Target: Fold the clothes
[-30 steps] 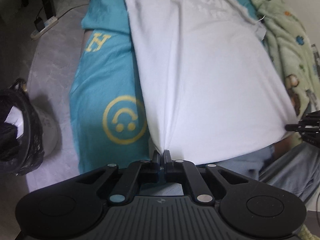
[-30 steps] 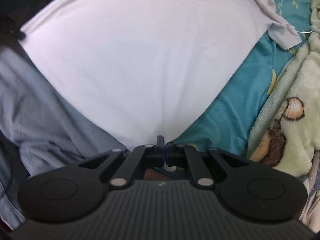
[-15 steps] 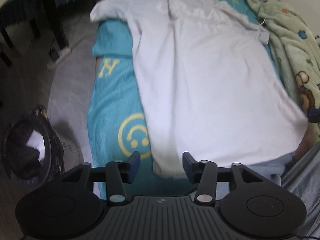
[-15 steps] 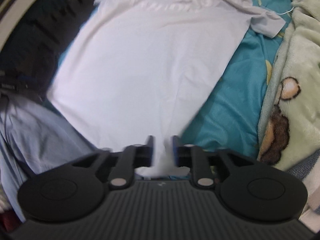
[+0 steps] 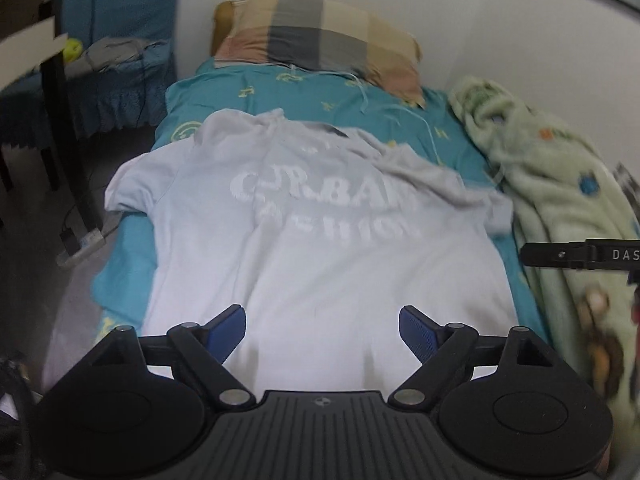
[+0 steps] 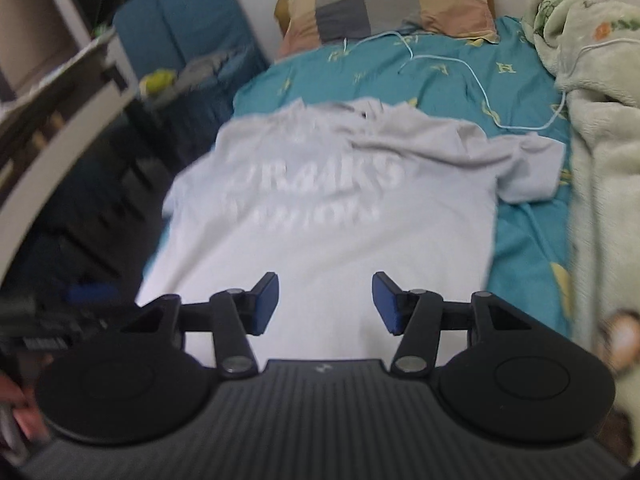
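A single bed (image 5: pixel 132 240) with a teal sheet stands against a white wall. Both tongs have just been opening and now grip nothing: a second ago each was clamped on a bottom corner of the shirt; that hem is now released. The left tongs (image 5: pixel 322 330) stand wide, the right tongs (image 6: pixel 325 304) about half open, both raised clear of the cloth. The pale shirt (image 5: pixel 320 248) lies spread flat ahead of both, print up, collar far. Judgement: spreading is done; folding can begin. Left of the tongs, a dark table leg (image 5: pixel 66 140) and floor. Far ahead, a checked pillow (image 5: pixel 320 36). Near the collar, a thin white cord (image 6: pixel 480 88) lies beside the right sleeve (image 6: pixel 528 168), which is crumpled. Right, a fleece blanket (image 5: pixel 560 208) crowds the bed edge.
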The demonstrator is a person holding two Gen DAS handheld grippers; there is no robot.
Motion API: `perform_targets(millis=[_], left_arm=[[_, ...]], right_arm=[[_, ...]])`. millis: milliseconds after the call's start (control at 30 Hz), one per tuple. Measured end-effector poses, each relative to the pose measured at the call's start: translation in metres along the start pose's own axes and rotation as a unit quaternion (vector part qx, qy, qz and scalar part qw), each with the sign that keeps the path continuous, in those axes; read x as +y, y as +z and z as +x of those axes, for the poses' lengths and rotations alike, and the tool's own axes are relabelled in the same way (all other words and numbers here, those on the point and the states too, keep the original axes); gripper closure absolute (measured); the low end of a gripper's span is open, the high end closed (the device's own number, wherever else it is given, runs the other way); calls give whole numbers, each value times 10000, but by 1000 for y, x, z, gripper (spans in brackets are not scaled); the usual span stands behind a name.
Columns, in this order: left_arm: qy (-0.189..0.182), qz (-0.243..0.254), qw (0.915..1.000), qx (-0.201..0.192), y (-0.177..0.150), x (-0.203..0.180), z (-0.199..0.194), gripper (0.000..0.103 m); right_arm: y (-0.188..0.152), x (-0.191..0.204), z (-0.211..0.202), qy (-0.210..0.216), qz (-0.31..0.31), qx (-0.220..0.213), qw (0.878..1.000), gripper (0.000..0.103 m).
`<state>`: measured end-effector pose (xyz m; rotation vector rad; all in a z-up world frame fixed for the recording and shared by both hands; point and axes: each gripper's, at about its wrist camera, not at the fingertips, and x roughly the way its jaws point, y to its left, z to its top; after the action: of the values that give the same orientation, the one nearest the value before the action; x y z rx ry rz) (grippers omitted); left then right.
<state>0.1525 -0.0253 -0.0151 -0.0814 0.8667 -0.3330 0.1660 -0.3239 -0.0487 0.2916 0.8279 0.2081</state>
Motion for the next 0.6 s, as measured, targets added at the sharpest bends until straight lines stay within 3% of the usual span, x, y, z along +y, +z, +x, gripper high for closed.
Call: perform_targets(millis=[100,233,367,500,600], left_arm=[[189,-139,9994,-246,3,10,38,17],[237,-44,9994,-245,0,27,74,18],[351,-169,9987,-315,-1,52,99,18],[257,-335,9986,-328,-2,66,118,18],[200,-339,9991,-187,-5,70,134,18]], right_arm=[[39,-2,47,62,229,-288,9993,48],[95,-11,122,96,430,-543,9976,51],[138,-24,203,-207,444,-573,9972,53],[154,-37,264,-349,596,-671,9954,56],[157,-40,294,-842,448,-508,9941,67]])
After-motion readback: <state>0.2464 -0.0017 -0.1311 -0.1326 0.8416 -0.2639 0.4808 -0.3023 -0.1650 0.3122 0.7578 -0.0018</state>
